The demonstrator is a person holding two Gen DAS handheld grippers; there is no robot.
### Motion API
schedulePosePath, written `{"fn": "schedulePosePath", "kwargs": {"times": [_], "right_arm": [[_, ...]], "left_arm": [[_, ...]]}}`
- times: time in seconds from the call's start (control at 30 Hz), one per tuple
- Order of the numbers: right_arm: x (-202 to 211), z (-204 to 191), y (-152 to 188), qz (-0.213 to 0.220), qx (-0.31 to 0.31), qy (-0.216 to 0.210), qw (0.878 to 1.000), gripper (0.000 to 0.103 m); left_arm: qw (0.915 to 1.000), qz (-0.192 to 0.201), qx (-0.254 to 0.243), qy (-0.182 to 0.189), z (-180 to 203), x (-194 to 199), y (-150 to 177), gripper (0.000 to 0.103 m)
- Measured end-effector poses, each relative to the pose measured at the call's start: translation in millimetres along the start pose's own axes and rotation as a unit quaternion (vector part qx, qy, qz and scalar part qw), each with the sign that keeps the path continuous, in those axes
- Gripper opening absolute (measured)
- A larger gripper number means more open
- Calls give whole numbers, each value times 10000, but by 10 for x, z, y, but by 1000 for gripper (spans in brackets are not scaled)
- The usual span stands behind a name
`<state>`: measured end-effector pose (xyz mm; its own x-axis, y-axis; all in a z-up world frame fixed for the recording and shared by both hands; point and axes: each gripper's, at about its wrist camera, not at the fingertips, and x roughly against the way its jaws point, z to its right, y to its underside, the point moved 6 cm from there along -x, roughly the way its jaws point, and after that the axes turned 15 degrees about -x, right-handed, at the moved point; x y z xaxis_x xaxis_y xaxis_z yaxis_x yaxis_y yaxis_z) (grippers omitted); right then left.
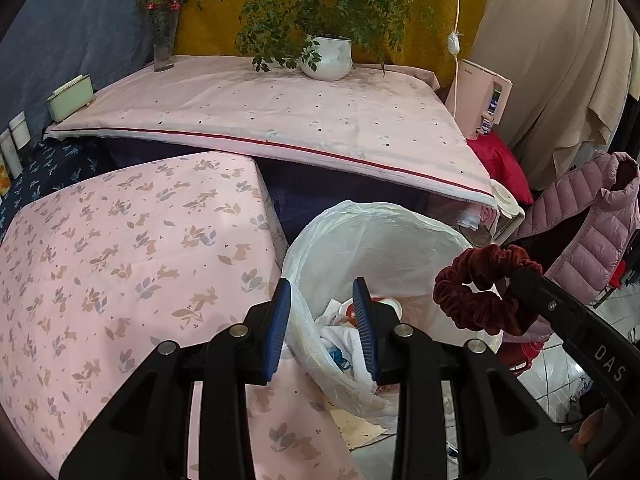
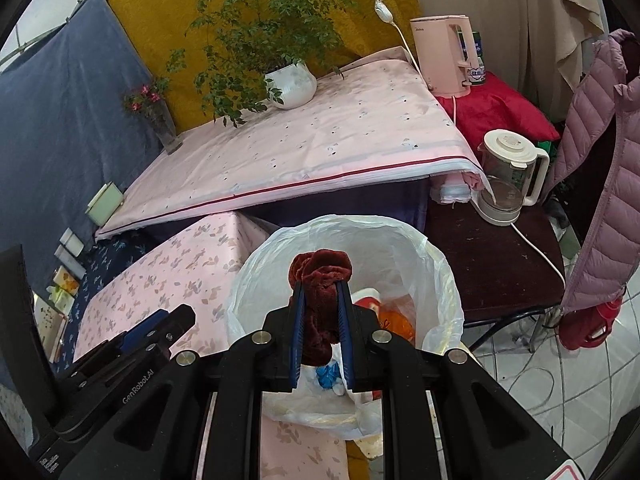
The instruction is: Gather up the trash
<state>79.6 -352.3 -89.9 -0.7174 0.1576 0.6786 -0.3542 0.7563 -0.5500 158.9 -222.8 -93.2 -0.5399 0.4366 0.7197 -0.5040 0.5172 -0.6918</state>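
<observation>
The right gripper point(image 2: 321, 332) pinches the dark red scrunchie point(image 2: 320, 280) directly above the open trash bag point(image 2: 436, 276); the left gripper point(image 1: 322, 328) straddles the bag's near-left rim, jaws apart.

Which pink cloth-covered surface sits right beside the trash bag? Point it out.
The lower one with the rabbit-and-leaf print; its corner touches the trash bag. The higher dotted cloth with the red stripe carries the plant pot and stands farther back.
</observation>
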Motion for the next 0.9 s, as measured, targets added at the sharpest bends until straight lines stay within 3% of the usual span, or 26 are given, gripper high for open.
{"fn": "schedulePosePath", "kwargs": {"times": [0.43, 0.57, 0.67, 0.9], "right_arm": [[-126, -208, 59, -122, 221, -52, 9997, 17], [-134, -253, 67, -95, 255, -54, 9996, 18], [-141, -279, 81, -119, 308, -32, 9994, 18], [-98, -330, 173, -102, 612, 135, 9980, 32]], "left_arm": [[9998, -114, 127, -120, -189, -39, 123, 31], [9996, -114, 163, -191, -250, -21, 162, 39], [9995, -133, 186, -222, -288, -10, 191, 40], [9990, -154, 235, -336, -374, 44, 272, 46]]}}
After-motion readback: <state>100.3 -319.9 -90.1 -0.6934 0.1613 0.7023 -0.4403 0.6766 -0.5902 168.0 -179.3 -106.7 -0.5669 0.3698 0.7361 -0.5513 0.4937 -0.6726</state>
